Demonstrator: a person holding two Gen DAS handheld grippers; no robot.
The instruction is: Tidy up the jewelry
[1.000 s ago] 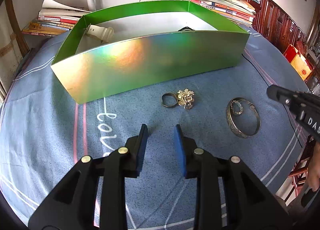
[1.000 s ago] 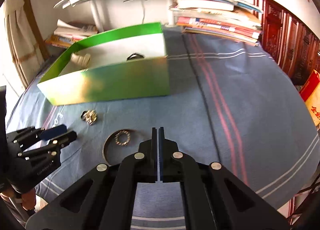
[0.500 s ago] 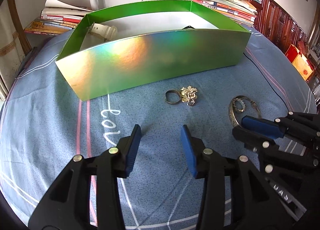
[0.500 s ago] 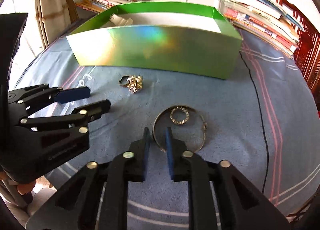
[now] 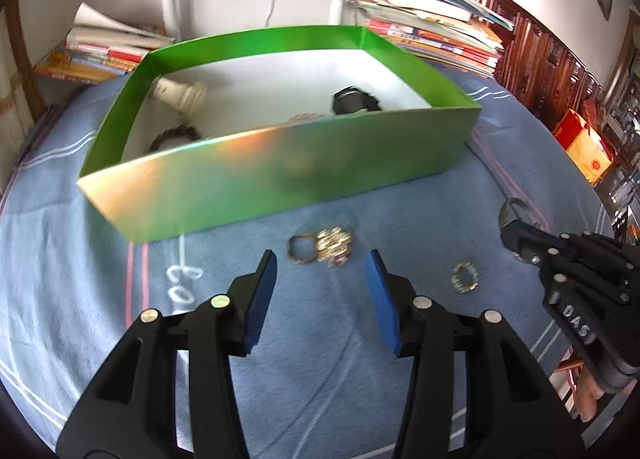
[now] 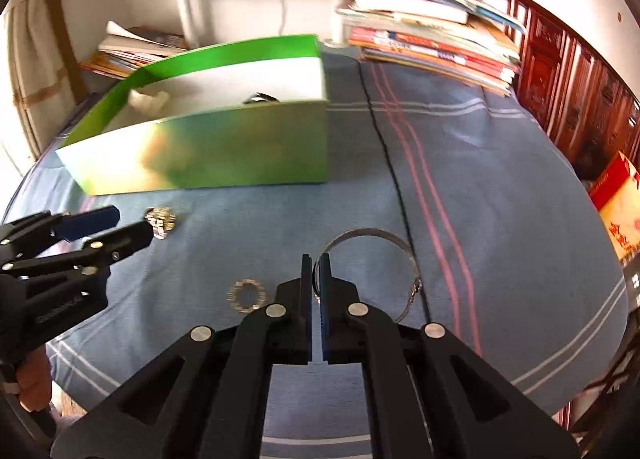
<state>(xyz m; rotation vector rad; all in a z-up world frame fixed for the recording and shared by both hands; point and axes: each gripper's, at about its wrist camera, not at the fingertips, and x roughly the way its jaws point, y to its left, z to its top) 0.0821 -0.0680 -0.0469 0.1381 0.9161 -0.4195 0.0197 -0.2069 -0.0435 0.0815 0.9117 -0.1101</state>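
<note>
A green box stands on the blue cloth and holds a white watch, a black watch and a dark beaded bracelet. My left gripper is open, just short of a ring and sparkly cluster on the cloth. My right gripper is shut on the rim of a silver bangle and holds it above the cloth; it also shows in the left wrist view. A small beaded ring lies on the cloth to its left.
Stacks of books and magazines lie behind the box. A red and yellow packet sits off the table's right edge. A thin black cord runs across the cloth right of the box.
My right gripper closed on the bangle and lifted it off the cloth, leaving the small beaded ring behind. My left gripper opened wider and moved closer to the ring and cluster.
</note>
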